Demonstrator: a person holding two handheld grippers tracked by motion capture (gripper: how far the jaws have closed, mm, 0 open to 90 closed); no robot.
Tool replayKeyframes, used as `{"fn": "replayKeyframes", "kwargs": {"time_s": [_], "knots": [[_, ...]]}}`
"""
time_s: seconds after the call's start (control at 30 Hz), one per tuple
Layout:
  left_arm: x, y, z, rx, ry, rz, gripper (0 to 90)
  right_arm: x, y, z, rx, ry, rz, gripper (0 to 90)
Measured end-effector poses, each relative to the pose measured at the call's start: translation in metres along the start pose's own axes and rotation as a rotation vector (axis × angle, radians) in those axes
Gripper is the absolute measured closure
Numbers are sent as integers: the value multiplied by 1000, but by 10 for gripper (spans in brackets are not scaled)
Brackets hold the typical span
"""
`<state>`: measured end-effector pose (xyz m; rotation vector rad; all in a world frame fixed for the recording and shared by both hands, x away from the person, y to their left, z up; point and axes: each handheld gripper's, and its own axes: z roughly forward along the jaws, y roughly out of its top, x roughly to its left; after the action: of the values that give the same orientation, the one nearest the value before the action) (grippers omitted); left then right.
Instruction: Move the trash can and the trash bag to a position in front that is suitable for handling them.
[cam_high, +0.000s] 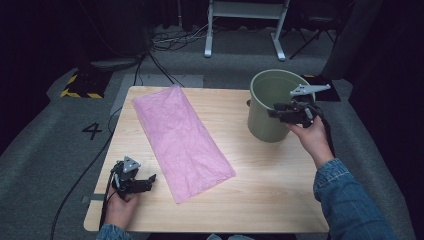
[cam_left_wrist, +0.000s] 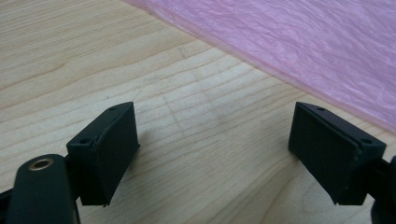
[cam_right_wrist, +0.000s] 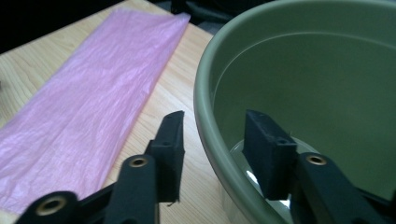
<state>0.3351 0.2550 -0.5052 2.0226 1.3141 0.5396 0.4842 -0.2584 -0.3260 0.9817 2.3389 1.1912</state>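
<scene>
Here, a wooden table is standing on grey carpet in a dark room.
The right gripper is straddling the green bucket rim, jaws apart; the left gripper is gaping beside the pink bag.

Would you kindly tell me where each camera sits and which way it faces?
High view: above the person's side, looking forward and down on the table; both forearms, left gripper and right gripper show.
Left gripper view: rides that gripper, looking low across the wood at the pink bag; jaws apart.
Right gripper view: looks along jaws straddling the green bucket rim.
All three views share the pink bag.
</scene>
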Motion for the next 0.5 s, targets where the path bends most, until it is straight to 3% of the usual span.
{"fn": "replayKeyframes", "kwargs": {"time_s": [0.2, 0.3, 0.5], "knots": [[0, 0, 0, 1, 2, -2, 142, 2, 3, 15, 56, -13, -40, 655], [1, 0, 0, -2, -4, 4, 144, 1, 3, 20, 83, 3, -46, 665], [1, 0, 0, -3, -3, -1, 153, 7, 0, 16, 76, 60, -33, 660]]}}
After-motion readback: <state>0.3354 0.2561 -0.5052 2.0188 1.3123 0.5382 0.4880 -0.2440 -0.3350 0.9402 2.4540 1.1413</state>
